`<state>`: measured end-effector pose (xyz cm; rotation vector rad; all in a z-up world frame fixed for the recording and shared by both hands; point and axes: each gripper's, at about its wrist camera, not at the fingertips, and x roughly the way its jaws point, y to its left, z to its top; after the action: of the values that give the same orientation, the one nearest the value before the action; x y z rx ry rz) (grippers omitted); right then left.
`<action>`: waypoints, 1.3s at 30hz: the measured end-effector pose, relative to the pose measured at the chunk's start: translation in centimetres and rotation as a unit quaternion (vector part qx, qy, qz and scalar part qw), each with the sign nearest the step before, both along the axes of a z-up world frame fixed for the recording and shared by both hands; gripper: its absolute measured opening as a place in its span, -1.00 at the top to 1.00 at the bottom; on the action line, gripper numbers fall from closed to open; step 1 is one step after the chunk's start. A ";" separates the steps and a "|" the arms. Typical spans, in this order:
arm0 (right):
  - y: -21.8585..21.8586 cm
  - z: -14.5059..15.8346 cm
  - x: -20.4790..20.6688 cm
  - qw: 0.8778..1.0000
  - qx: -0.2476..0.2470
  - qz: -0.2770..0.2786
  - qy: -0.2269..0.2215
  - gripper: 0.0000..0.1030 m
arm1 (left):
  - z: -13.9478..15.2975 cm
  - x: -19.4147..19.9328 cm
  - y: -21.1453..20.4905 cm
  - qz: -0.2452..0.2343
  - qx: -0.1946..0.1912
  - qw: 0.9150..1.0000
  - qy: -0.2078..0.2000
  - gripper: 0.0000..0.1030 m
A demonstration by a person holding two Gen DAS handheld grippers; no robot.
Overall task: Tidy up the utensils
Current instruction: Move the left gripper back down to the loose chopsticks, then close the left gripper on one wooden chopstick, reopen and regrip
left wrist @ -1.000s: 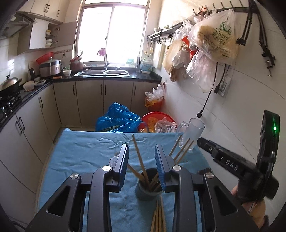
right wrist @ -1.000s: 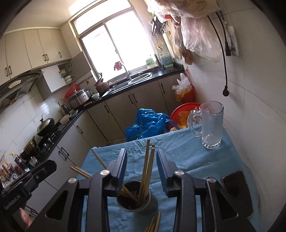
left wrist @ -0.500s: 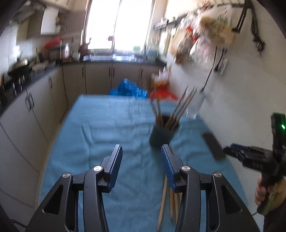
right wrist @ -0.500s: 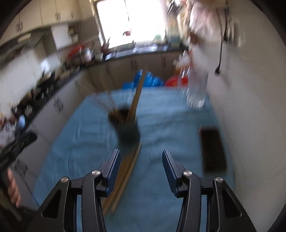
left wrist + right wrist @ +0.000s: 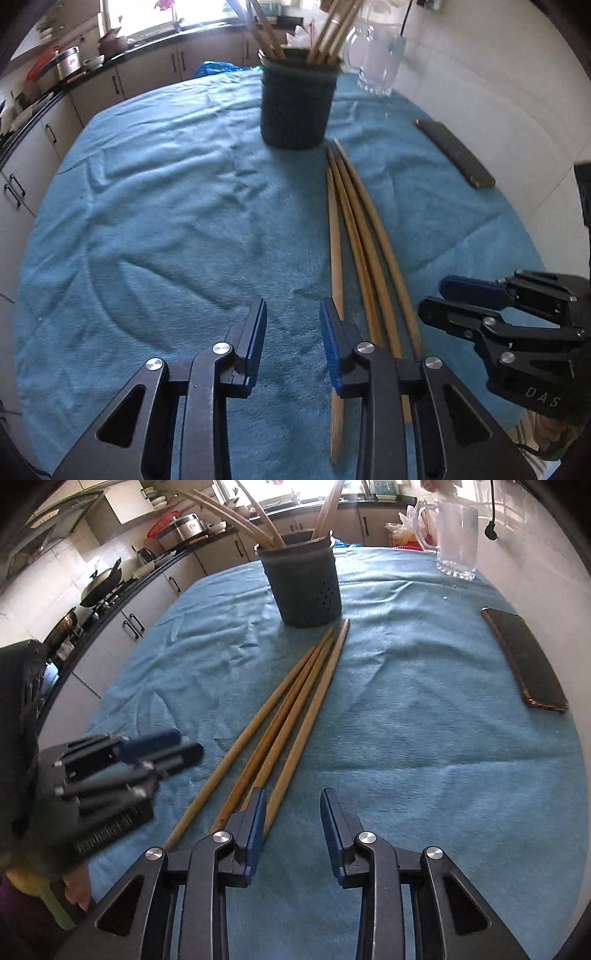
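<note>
A dark round holder [image 5: 297, 105] with several wooden chopsticks upright in it stands on the blue cloth; it also shows in the right wrist view [image 5: 303, 583]. Several loose chopsticks [image 5: 354, 236] lie side by side on the cloth in front of the holder, also seen in the right wrist view [image 5: 291, 716]. My left gripper [image 5: 293, 325] is open and empty, low over the cloth just left of their near ends. My right gripper [image 5: 291, 808] is open and empty, just right of the same ends; it also shows in the left wrist view [image 5: 450, 299].
A glass mug [image 5: 456, 539] stands at the far right of the table. A dark phone [image 5: 524, 664] lies flat near the right edge by the white wall. Kitchen counters and cabinets [image 5: 55, 110] run along the left and back.
Both grippers have pulled back from the holder and dropped low to the cloth. They now sit either side of the loose chopsticks' near ends. Both stayed open.
</note>
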<state>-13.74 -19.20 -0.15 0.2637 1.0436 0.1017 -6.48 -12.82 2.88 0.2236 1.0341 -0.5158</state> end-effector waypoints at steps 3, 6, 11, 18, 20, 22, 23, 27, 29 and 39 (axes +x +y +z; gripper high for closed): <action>0.6 -0.5 0.9 1.000 -0.019 -0.002 0.001 0.42 | -0.7 0.1 -0.6 -0.004 0.009 1.000 0.001 0.53; 1.1 -1.0 1.5 0.999 -0.034 -0.009 0.008 0.51 | -0.4 0.0 -0.9 -0.011 0.020 1.000 -0.005 0.53; 1.6 -1.1 2.2 0.998 -0.056 -0.039 0.011 0.79 | -0.6 0.1 -1.3 -0.013 0.008 1.000 -0.003 0.53; 0.7 -1.0 -0.4 0.993 -0.070 -0.092 0.028 0.85 | -0.9 1.8 0.8 0.022 -0.040 0.998 0.040 1.00; 0.3 -0.8 -1.8 0.991 -0.078 -0.102 0.029 0.85 | -1.0 2.2 1.6 0.027 -0.062 0.996 0.063 1.00; -0.4 -0.8 -3.8 0.988 -0.090 -0.117 0.042 0.85 | -1.1 2.3 2.1 0.028 -0.078 0.994 0.078 1.00; -0.6 -1.0 -4.4 0.987 -0.095 -0.121 0.047 0.85 | -1.1 2.3 2.2 0.028 -0.083 0.993 0.084 1.00; -1.8 -1.0 -7.2 0.985 -0.100 -0.134 0.050 0.82 | -0.8 2.1 3.3 0.025 -0.112 0.988 0.105 1.00; -2.3 -1.0 -7.6 0.984 -0.100 -0.143 0.049 0.67 | 0.0 1.7 3.9 0.028 -0.125 0.988 0.091 1.00; -4.2 -1.1 -5.0 0.989 -0.083 -0.122 0.018 0.56 | 0.9 -0.2 1.0 0.000 -0.081 0.996 0.036 0.62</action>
<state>-18.73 -23.42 -1.23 0.2415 1.0409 -0.2105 -6.71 -11.84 3.82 0.0622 1.0556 -0.6080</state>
